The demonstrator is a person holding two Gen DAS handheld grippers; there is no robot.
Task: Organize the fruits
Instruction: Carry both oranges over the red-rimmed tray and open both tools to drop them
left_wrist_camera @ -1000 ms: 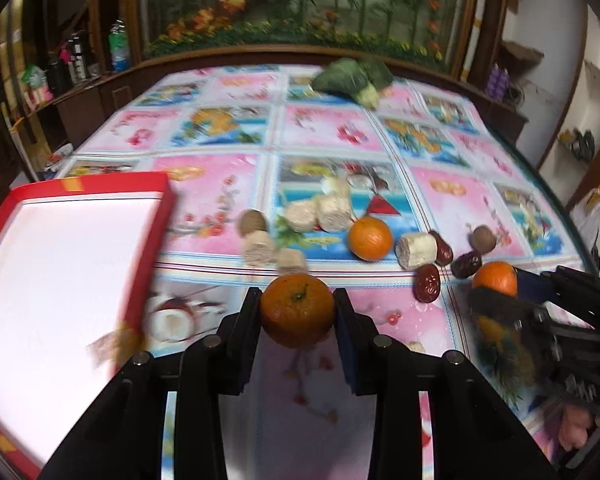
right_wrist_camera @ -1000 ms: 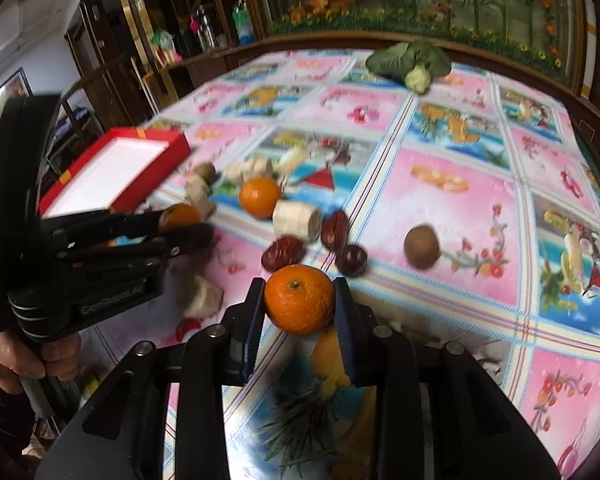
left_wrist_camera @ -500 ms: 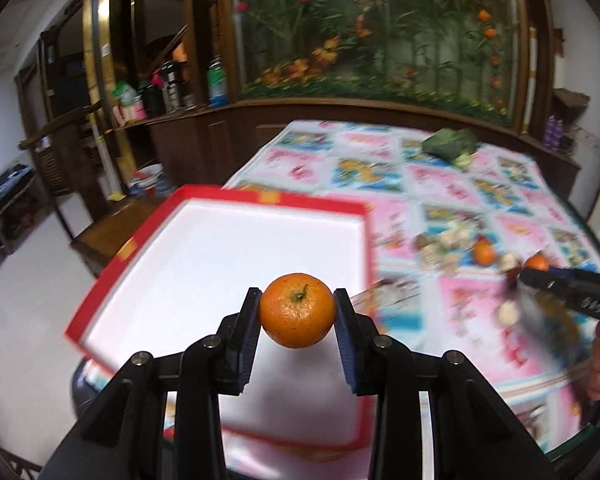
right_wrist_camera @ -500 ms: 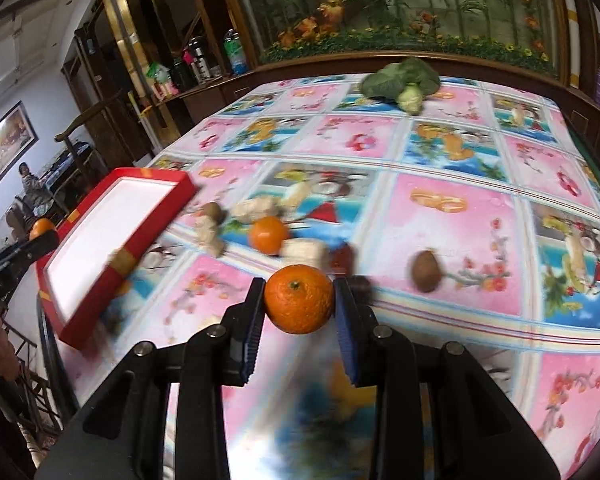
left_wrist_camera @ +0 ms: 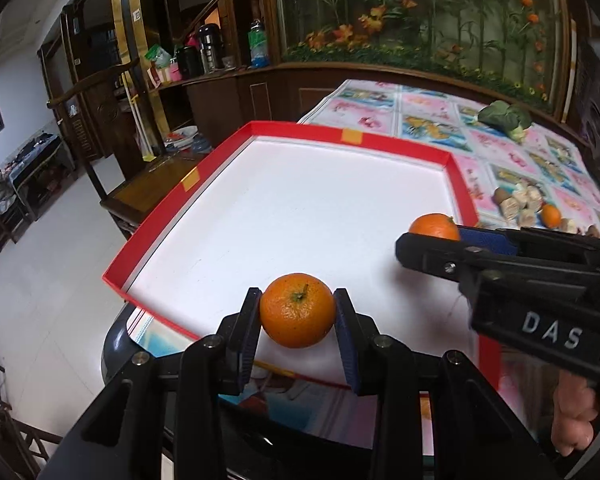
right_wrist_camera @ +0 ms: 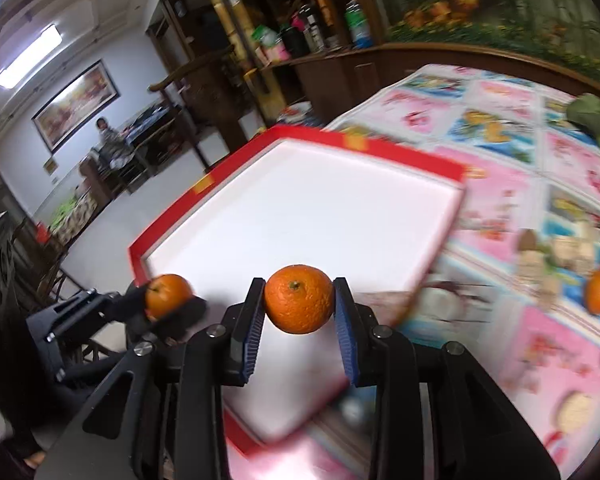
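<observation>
A: What has the left gripper (left_wrist_camera: 297,316) got?
B: An orange (left_wrist_camera: 297,310), pinched between its pads above the near edge of the red-rimmed white tray (left_wrist_camera: 352,135).
A: And the right gripper (right_wrist_camera: 299,306)?
B: It clamps a second orange (right_wrist_camera: 299,304), also above the tray, to the right of the left one.
A: Any fruit left?
B: A third orange (left_wrist_camera: 551,215) lies on the tablecloth (left_wrist_camera: 428,118) beyond the tray, far right of both grippers.
</observation>
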